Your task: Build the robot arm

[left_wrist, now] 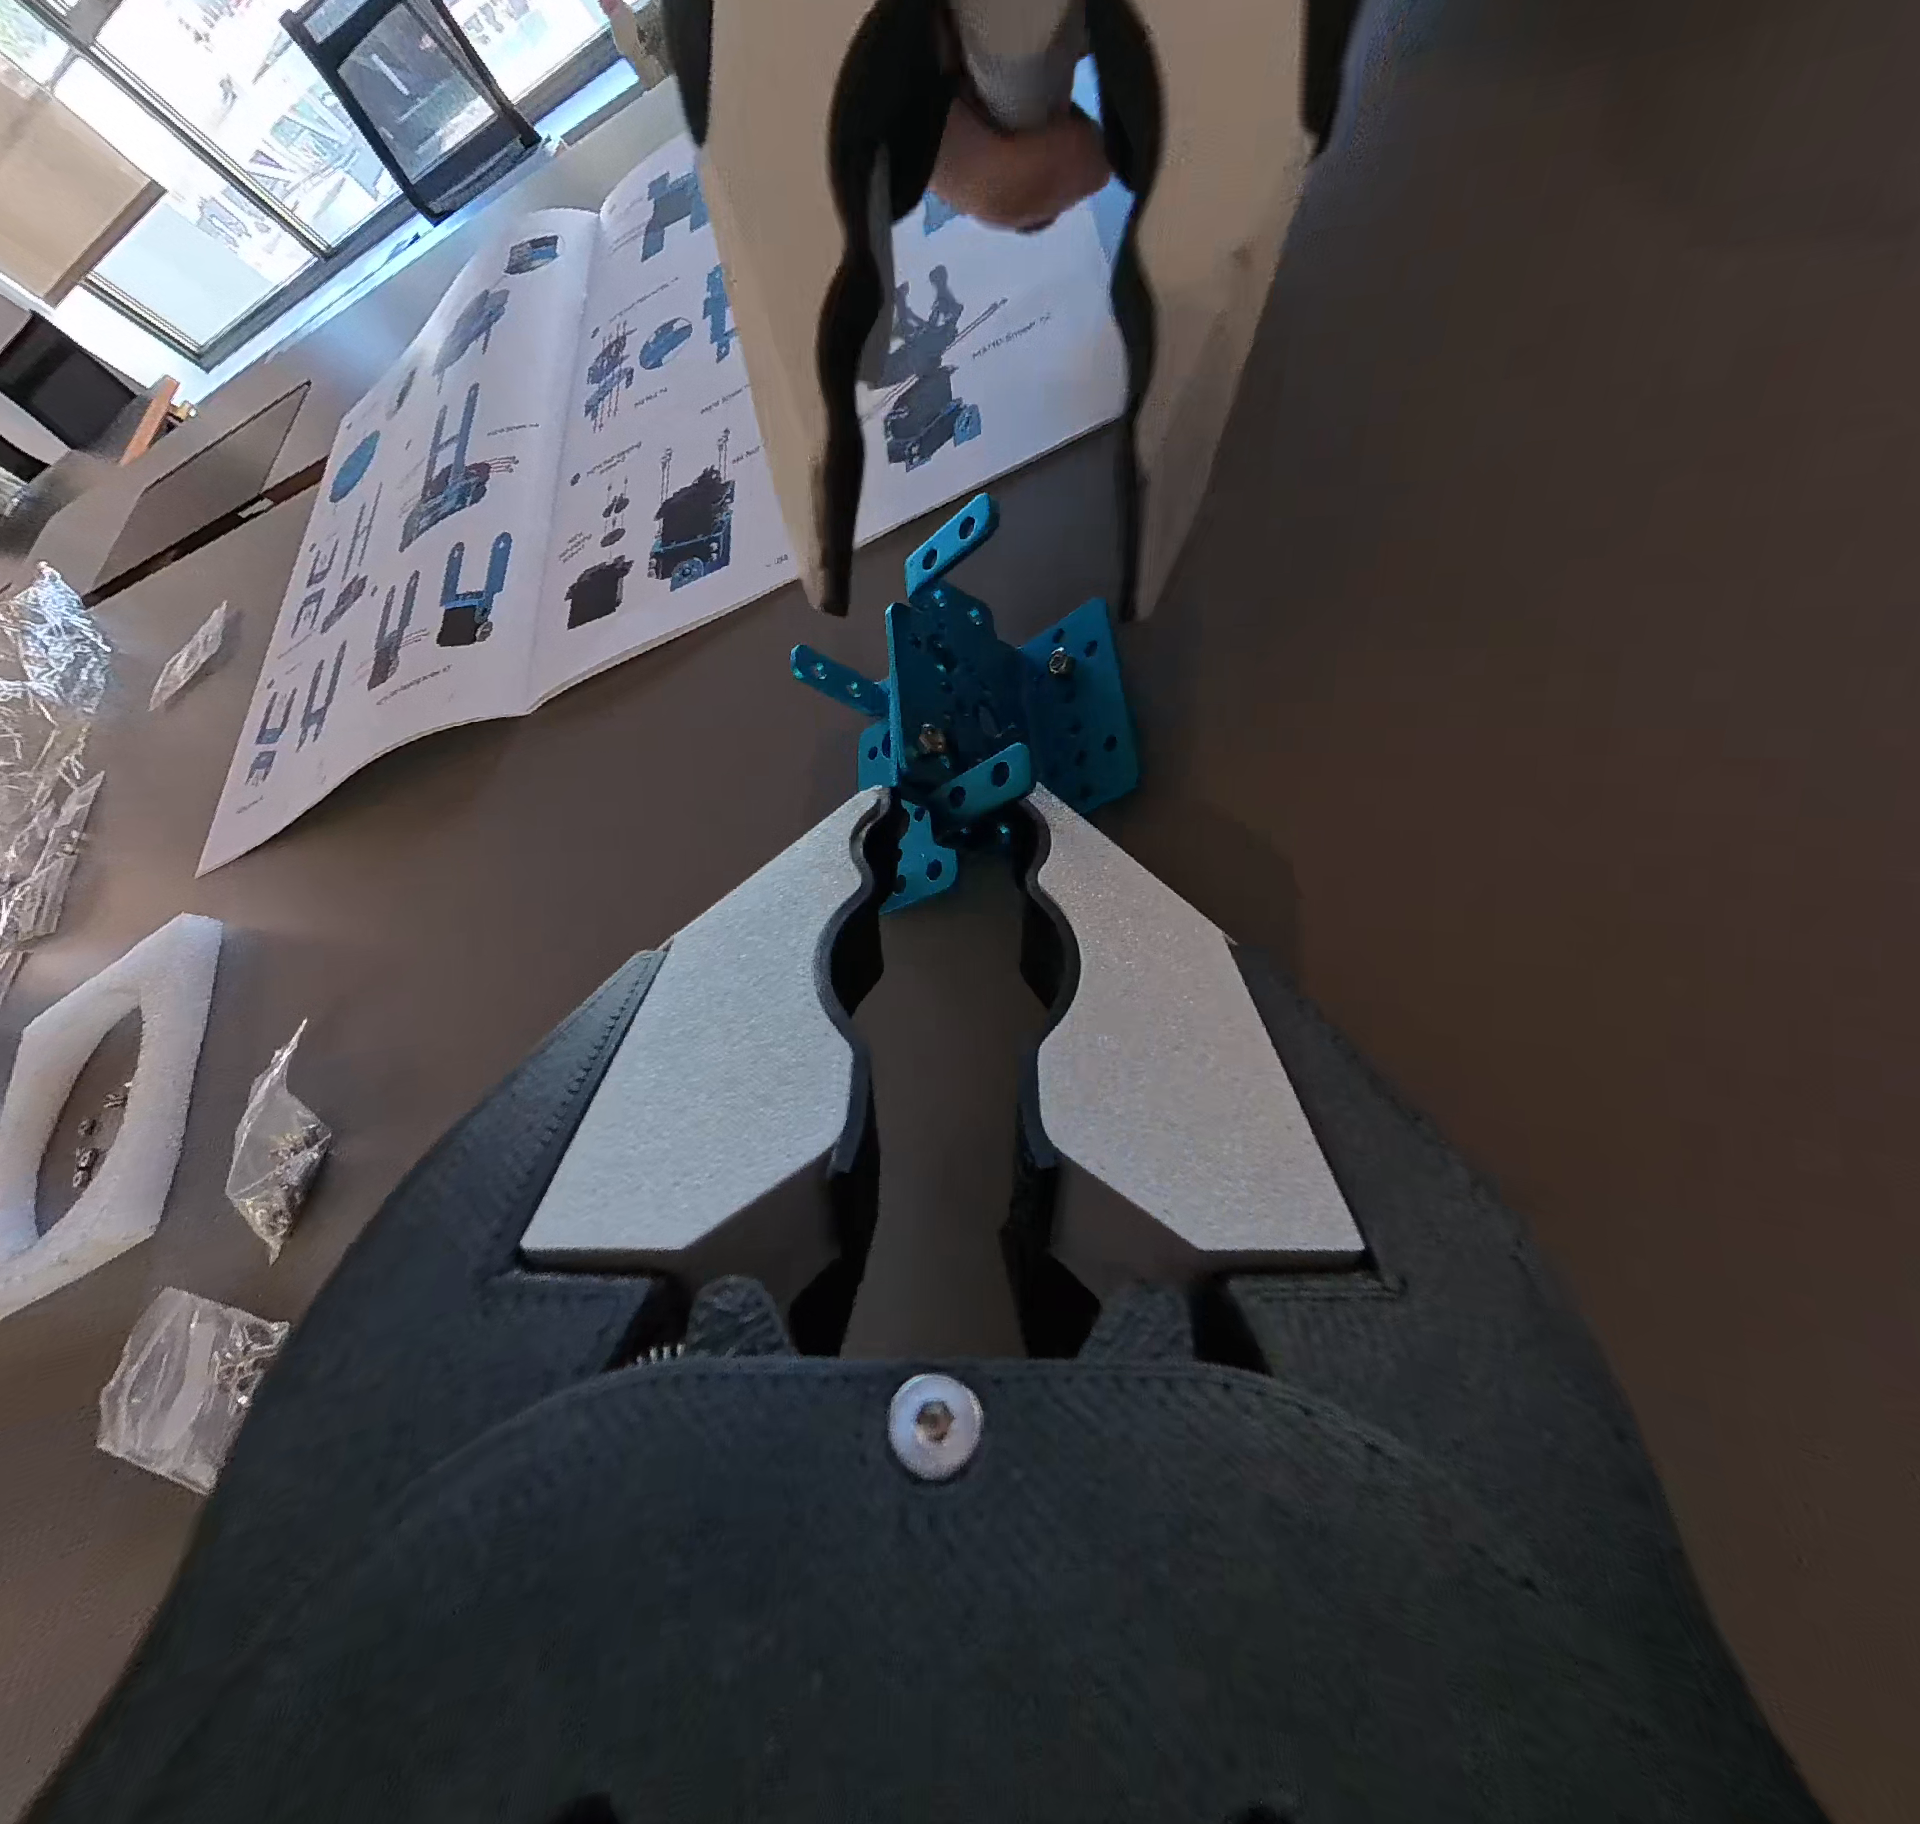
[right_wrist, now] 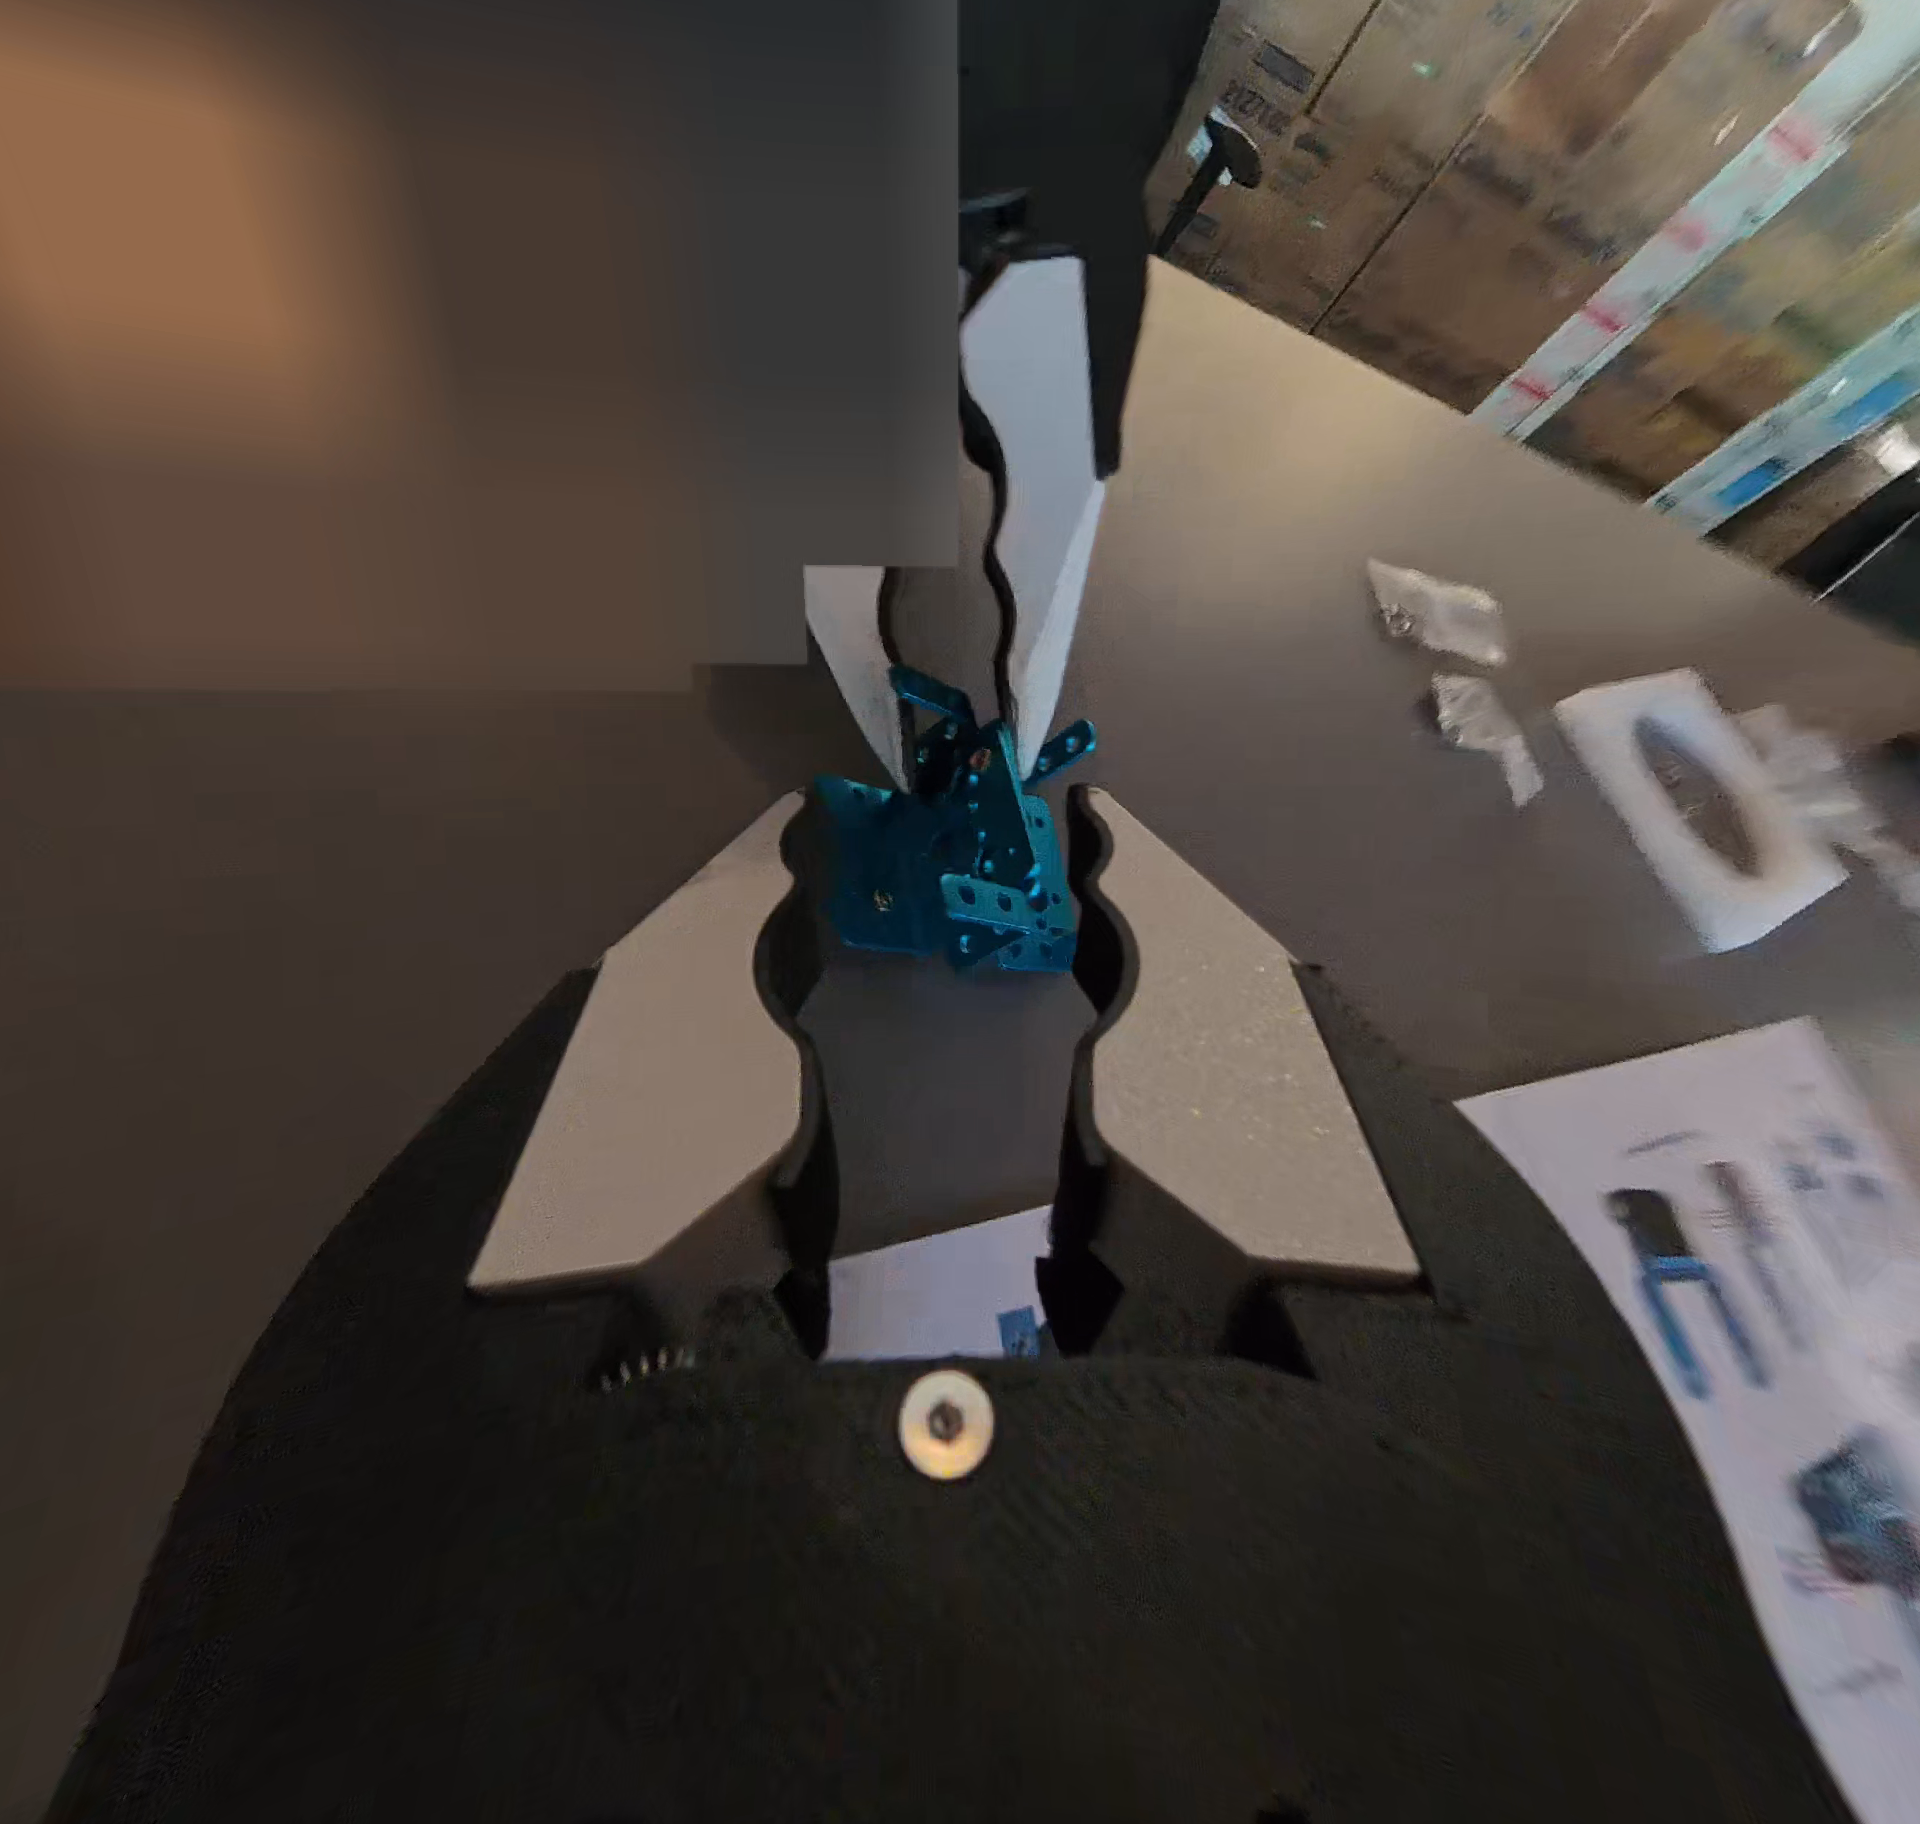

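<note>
A blue perforated metal bracket assembly with small screws rests on the dark grey table. My left gripper is shut on a blue bracket at its near end. My right gripper comes in from the far side, open, one fingertip on each side of the assembly's far end. In the right wrist view the assembly sits between my right gripper's open jaws, and the left gripper pinches its far side from above. I cannot tell whether the right fingers touch it.
An open instruction booklet lies beyond and left of the assembly; it also shows in the right wrist view. Plastic bags of small hardware and a white foam block lie to the left. Cardboard boxes stand past the table edge. My two grippers' fingertips are within a few centimetres of each other.
</note>
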